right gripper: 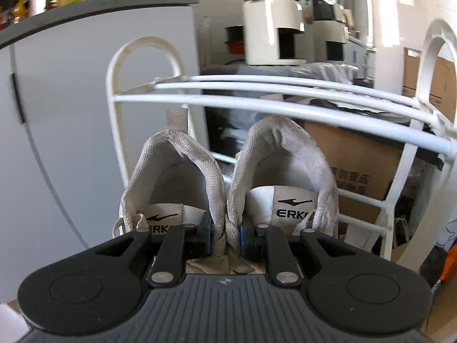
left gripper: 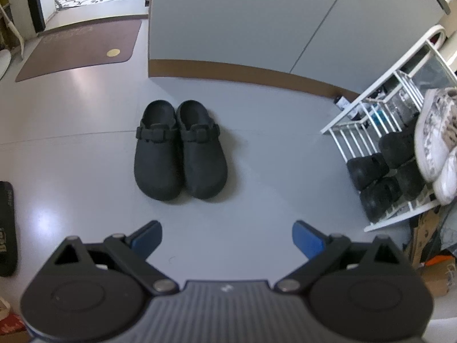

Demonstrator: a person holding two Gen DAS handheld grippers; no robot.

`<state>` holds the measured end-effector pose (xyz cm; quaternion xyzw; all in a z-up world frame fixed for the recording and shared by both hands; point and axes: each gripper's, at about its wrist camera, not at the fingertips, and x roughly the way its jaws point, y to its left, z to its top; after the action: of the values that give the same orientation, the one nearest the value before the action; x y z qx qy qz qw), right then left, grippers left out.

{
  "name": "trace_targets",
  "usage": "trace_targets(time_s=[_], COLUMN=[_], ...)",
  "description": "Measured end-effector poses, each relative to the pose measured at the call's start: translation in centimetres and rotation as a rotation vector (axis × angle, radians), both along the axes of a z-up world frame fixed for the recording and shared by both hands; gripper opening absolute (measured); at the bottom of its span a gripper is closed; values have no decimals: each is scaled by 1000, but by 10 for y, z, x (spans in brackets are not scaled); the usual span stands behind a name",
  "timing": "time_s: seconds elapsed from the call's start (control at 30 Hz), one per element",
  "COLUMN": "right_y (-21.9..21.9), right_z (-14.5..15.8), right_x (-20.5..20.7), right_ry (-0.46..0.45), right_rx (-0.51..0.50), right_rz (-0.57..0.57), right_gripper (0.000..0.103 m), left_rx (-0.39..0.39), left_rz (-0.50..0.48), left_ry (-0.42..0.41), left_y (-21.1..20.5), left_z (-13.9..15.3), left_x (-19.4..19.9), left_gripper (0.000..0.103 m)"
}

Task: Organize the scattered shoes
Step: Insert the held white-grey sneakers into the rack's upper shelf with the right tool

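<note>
A pair of black clogs stands side by side on the grey floor, a little ahead of my left gripper, which is open with nothing between its blue pads. My right gripper is shut on the inner collars of two white sneakers, pinched together and held in front of the white wire shoe rack. The same white sneakers show at the right edge of the left wrist view, above the rack.
Several dark shoes sit on the rack's lower tier. A grey cabinet stands behind the clogs, a brown mat lies far left, a black slipper at the left edge. Cardboard boxes stand behind the rack.
</note>
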<state>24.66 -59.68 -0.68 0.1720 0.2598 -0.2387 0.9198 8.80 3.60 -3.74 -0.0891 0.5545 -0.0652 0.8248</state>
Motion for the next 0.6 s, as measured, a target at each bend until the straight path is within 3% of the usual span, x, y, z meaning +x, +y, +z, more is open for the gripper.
trace_targets(time_s=[0.33,0.6], right_y=[-41,-65], right_z=[1,-1], right_x=[37,52], right_ry=[24,-27], right_rx=[8,23], right_rz=[-161,-309], right_gripper=[20,20], left_rx=[-6,-3], left_rz=[-12,-11], left_ry=[-5,-9], left_y=[-1,-3], left_z=[3,4], left_x=[0,2], left_gripper=[99,99])
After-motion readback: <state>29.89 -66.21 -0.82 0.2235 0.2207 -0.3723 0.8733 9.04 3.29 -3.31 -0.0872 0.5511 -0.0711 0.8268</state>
